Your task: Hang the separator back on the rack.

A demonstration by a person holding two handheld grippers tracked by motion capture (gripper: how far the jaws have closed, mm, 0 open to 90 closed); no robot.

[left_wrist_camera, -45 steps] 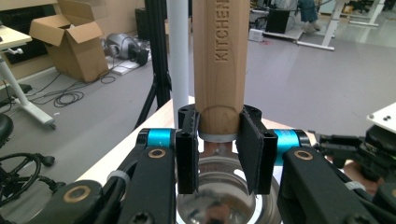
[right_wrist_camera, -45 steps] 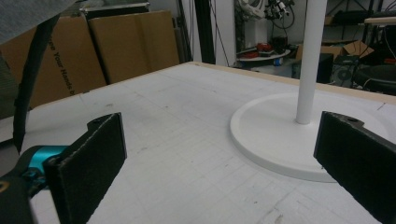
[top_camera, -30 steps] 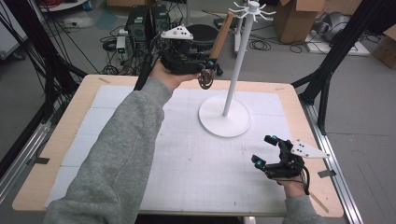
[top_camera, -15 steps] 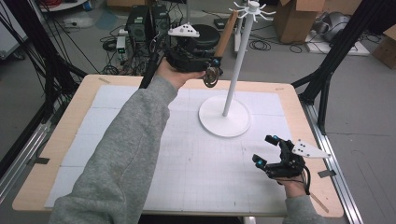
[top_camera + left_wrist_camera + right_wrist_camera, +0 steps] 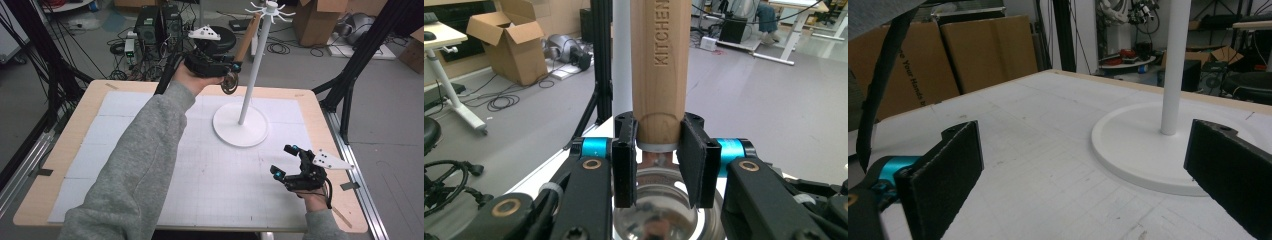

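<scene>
A utensil with a wooden handle (image 5: 248, 36) and a round metal head (image 5: 229, 83) is held up in the air behind the table. My left gripper (image 5: 231, 70) is shut on the handle's lower end, just above the metal head. In the left gripper view the handle (image 5: 659, 65), stamped "KITCHEN", rises between the two pads of the left gripper (image 5: 659, 150). The handle leans toward the hooks atop a white stand (image 5: 253, 65). My right gripper (image 5: 286, 161) rests open at the table's front right, with nothing in it. In its own view the right gripper (image 5: 1088, 160) faces the white stand (image 5: 1175, 60).
The stand's round white base (image 5: 226, 131) sits on the white gridded mat (image 5: 150, 150) at the table's far right. Black frame posts (image 5: 350, 75), cables and cardboard boxes (image 5: 320, 20) stand on the floor beyond the table.
My left gripper has risen and shifted right with the utensil, bringing the handle closer to the stand's top. The right gripper has stayed in place.
</scene>
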